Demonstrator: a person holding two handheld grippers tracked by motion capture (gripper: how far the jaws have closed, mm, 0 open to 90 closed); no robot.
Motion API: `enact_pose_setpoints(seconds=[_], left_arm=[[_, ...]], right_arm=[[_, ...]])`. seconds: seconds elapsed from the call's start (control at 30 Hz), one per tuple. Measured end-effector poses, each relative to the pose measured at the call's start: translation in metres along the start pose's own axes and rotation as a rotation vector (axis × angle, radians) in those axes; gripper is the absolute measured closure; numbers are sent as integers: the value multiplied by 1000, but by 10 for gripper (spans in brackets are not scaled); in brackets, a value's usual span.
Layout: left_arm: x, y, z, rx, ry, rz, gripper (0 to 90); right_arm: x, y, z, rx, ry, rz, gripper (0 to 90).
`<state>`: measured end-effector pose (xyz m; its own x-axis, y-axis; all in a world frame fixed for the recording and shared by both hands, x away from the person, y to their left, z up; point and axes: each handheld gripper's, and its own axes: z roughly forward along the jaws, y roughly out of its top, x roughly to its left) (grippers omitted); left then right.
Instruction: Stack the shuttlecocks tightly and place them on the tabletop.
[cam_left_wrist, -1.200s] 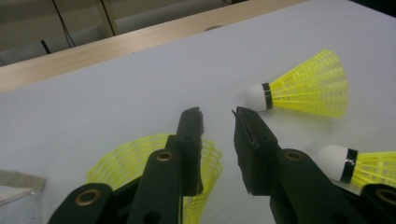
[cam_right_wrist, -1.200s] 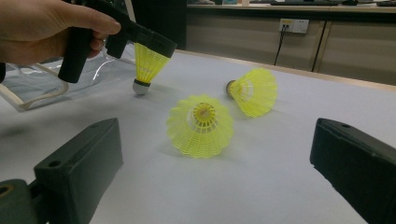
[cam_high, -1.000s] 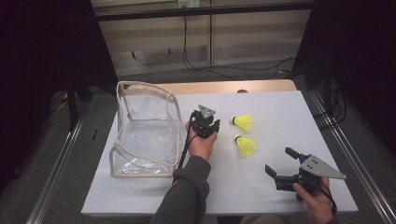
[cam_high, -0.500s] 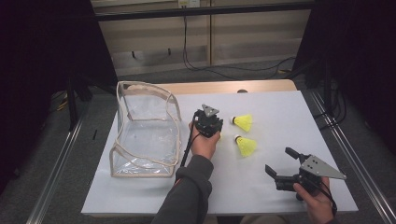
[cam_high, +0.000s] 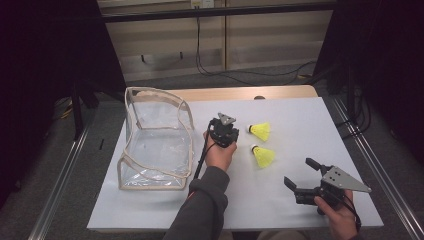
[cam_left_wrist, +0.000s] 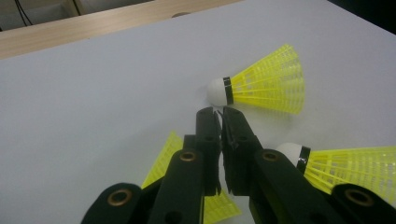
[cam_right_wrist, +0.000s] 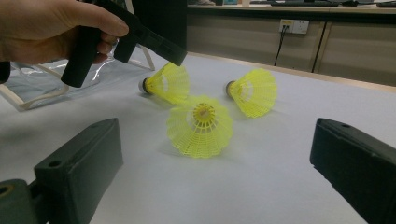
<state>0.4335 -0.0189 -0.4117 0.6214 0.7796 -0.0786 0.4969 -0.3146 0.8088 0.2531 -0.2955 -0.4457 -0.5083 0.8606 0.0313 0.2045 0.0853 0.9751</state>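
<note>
At the tip of the left gripper (cam_left_wrist: 218, 114), the two black jaws stand pressed together, having just been closing. They appear to pinch the thin mesh skirt of a yellow shuttlecock (cam_left_wrist: 166, 158), which lies tucked beneath them with yellow netting showing on either side of the jaws. From the right gripper view, the jaw tip meets the top rim of that skirt, and its white cork end points back toward the hand.

Just ahead of the jaws lies a second shuttlecock (cam_left_wrist: 266, 86), on its side with its cork toward the tool. Close off to the tool's right lies a third shuttlecock (cam_left_wrist: 355, 168). Behind the hand, on its far side from the shuttlecocks, a clear zip pouch (cam_high: 155, 140) stands open on the white table (cam_high: 300, 115).

Well away, toward the person's edge of the table, the right gripper (cam_high: 299, 171) rests with its jaws spread wide and nothing between them.

The likeliest trouble is the grip itself. So little mesh is caught that the shuttlecock could slip free on lifting, or the skirt could crumple under the squeeze. A low swing could also knock the two close neighbours and send them rolling.
</note>
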Motion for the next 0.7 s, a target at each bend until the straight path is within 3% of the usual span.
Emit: enact_pose_setpoints(seconds=[0.7], left_arm=[[4, 2, -5, -6, -3, -12, 843]], right_arm=[[0, 0, 0, 1, -2, -1, 15]])
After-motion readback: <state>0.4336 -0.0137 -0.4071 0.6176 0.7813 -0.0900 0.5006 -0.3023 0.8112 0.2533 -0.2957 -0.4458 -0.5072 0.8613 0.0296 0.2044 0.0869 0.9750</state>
